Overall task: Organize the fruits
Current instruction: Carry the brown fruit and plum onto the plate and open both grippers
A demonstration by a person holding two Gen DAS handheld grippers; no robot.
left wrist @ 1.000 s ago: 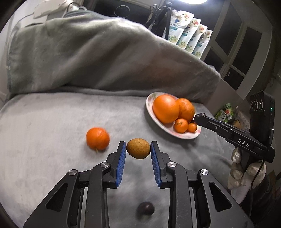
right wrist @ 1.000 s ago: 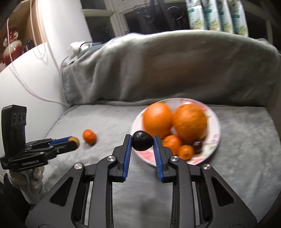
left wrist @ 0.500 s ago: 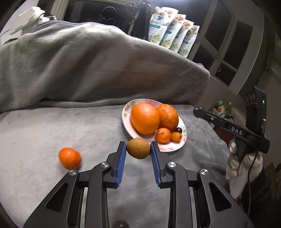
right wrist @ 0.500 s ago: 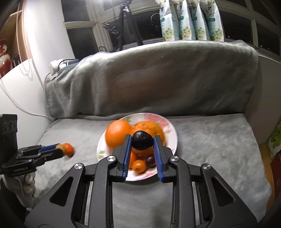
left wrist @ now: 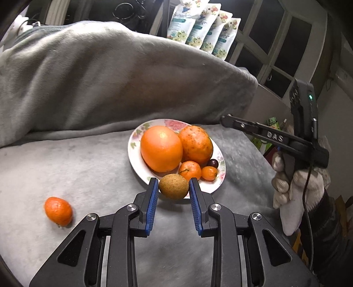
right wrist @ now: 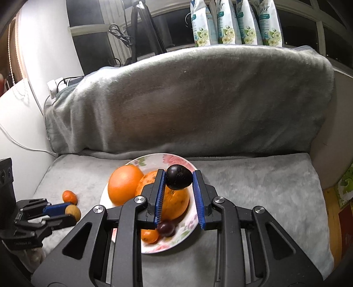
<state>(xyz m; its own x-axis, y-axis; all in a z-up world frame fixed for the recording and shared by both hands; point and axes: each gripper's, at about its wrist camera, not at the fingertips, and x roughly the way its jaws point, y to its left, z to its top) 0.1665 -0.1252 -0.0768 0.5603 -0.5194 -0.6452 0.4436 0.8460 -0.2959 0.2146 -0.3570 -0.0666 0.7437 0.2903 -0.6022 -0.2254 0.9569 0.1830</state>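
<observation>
My left gripper (left wrist: 173, 187) is shut on a brown-green round fruit (left wrist: 173, 186), held just at the near rim of the floral plate (left wrist: 134, 141). The plate holds two large oranges (left wrist: 161, 151), small mandarins (left wrist: 190, 170) and a dark plum (left wrist: 213, 163). My right gripper (right wrist: 178, 177) is shut on a dark plum (right wrist: 178, 177) and holds it above the plate (right wrist: 152, 162). One mandarin (left wrist: 58, 210) lies loose on the grey blanket at the left. The left gripper also shows in the right wrist view (right wrist: 66, 213).
A grey blanket (left wrist: 88, 70) covers the seat and the sofa back behind the plate. Several flower-printed packets (right wrist: 236, 21) stand on the sill. A white wall with cables (right wrist: 26, 92) is at the left. The seat's edge drops off at the right (right wrist: 326, 198).
Both grippers have moved in toward the plate with their fruits. The left one has gone from beside the loose mandarin to the plate's near rim; the right one now hangs over the plate.
</observation>
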